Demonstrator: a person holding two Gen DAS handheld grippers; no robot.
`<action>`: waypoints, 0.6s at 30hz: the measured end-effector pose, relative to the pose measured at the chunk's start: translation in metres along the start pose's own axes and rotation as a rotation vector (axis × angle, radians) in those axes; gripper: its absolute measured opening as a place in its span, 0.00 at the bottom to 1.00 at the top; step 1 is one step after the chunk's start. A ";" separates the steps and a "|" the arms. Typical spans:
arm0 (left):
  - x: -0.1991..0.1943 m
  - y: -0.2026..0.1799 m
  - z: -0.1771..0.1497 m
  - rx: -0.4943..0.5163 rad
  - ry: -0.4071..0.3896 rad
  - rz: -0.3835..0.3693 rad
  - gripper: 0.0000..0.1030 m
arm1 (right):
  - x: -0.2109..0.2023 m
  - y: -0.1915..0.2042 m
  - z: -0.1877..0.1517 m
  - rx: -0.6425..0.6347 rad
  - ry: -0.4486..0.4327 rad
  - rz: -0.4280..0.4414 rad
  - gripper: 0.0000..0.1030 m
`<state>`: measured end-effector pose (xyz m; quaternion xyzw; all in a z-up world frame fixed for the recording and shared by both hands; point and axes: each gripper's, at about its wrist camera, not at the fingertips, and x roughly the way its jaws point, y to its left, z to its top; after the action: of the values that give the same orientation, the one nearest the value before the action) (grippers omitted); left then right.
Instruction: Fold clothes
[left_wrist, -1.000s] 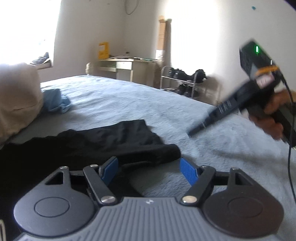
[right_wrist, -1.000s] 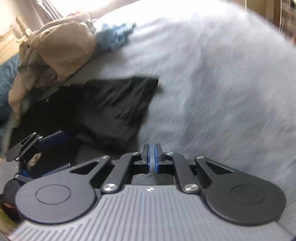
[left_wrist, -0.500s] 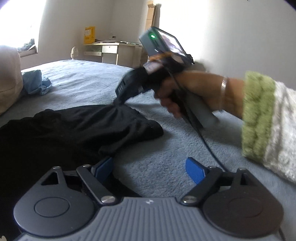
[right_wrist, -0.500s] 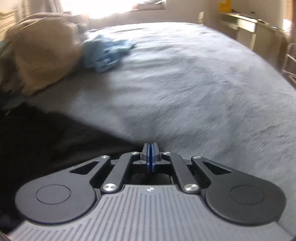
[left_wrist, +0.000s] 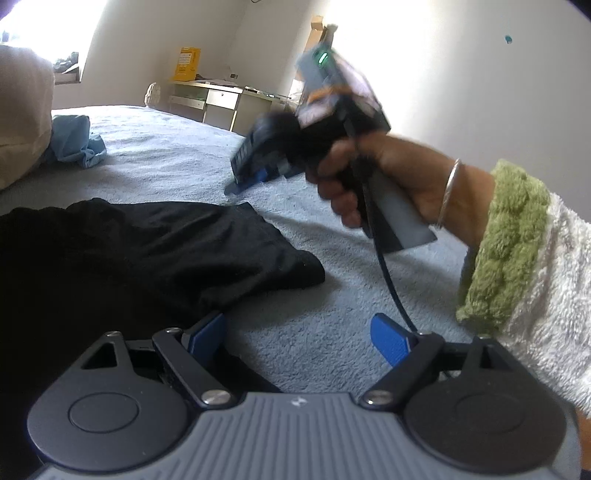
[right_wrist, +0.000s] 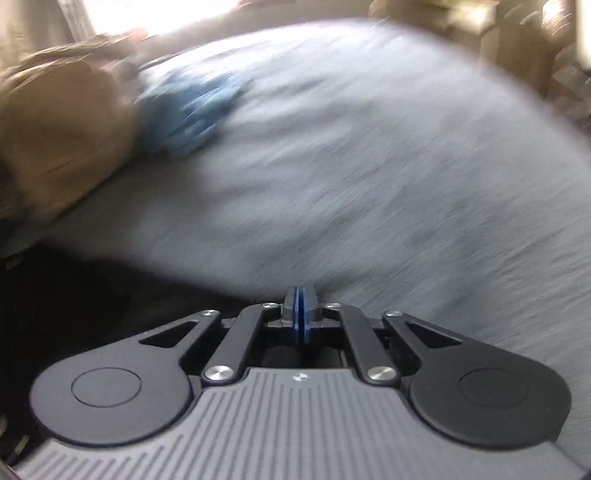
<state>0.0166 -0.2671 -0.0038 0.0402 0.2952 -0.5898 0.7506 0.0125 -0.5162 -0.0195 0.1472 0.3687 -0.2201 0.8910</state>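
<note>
Taking the black garment (left_wrist: 147, 251) as my landmark: it lies rumpled on the grey-blue bed cover (left_wrist: 332, 332), with 1 rounded corner (left_wrist: 306, 269) pointing toward the open cover. Left of it and farther back sit a tan heap (left_wrist: 22, 118) and a crumpled blue cloth (left_wrist: 77, 144), both apart from it.

My left gripper (left_wrist: 299, 332) hovers at the garment's near edge, jaws spread wide with nothing between them; its left pad is just beside the dark fabric, the other over bare cover.

Right of the garment, my right gripper (left_wrist: 251, 181) hangs just above its far corner. In the blurred right wrist view its blue pads (right_wrist: 300, 314) look almost pressed together, parting slightly, and I see no cloth between them.

I judge this the set-up step: nothing is gripped and no fold looks made. Next I need each gripper to pinch 1 edge, so the right jaws must open before descending onto the corner.
</note>
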 end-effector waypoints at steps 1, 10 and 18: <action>0.000 0.003 0.000 -0.012 -0.004 -0.009 0.84 | -0.006 0.005 0.005 -0.011 -0.018 0.042 0.07; -0.005 0.022 0.000 -0.123 -0.033 -0.054 0.85 | 0.049 0.059 0.009 -0.142 0.199 0.317 0.00; -0.029 0.035 0.008 -0.248 -0.080 -0.057 0.86 | 0.010 0.056 0.028 -0.130 0.092 0.215 0.07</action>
<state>0.0480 -0.2346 0.0073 -0.0848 0.3369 -0.5708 0.7439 0.0639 -0.4826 -0.0015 0.1377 0.4049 -0.0920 0.8993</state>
